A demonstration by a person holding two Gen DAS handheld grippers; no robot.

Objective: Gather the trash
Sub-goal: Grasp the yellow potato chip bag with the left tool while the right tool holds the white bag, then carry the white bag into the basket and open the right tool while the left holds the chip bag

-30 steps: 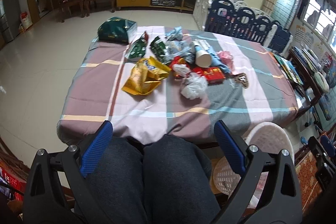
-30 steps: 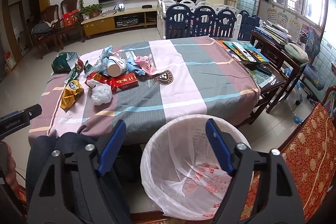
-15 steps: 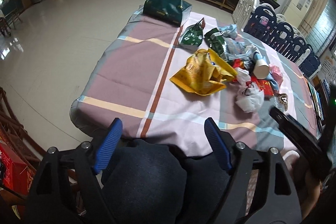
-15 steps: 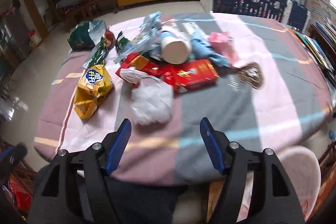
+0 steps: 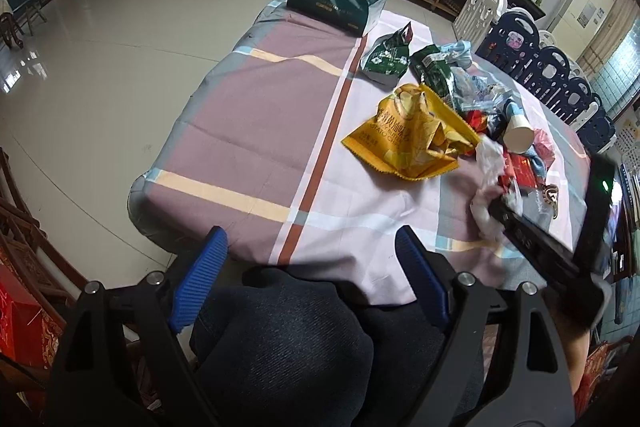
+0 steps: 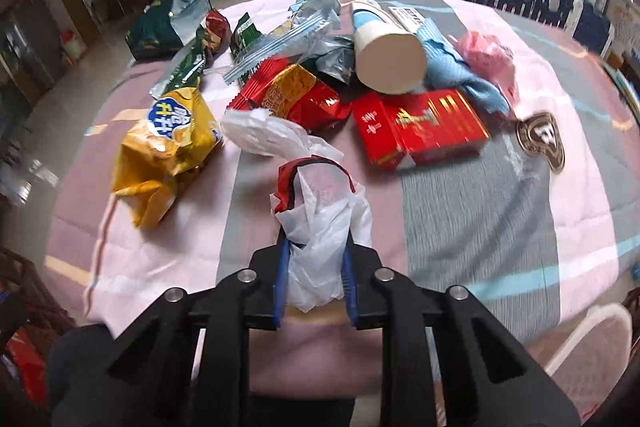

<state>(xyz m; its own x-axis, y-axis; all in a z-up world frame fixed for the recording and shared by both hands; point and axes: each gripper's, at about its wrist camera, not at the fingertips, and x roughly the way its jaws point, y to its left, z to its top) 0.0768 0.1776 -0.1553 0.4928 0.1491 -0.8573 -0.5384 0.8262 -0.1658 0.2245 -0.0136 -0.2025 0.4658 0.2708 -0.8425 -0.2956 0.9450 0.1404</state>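
Pinching the crumpled white plastic bag (image 6: 320, 227) near the table's front edge, the right gripper (image 6: 314, 267) has just been closing on it, while the left gripper (image 5: 316, 275) gapes wide, empty.

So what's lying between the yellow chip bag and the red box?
In the right wrist view, a crumpled white plastic bag and a red snack wrapper lie between the yellow chip bag and the red box.

left claw (image 5: 308, 279) spread wide | right claw (image 6: 314, 267) just closed, gripping
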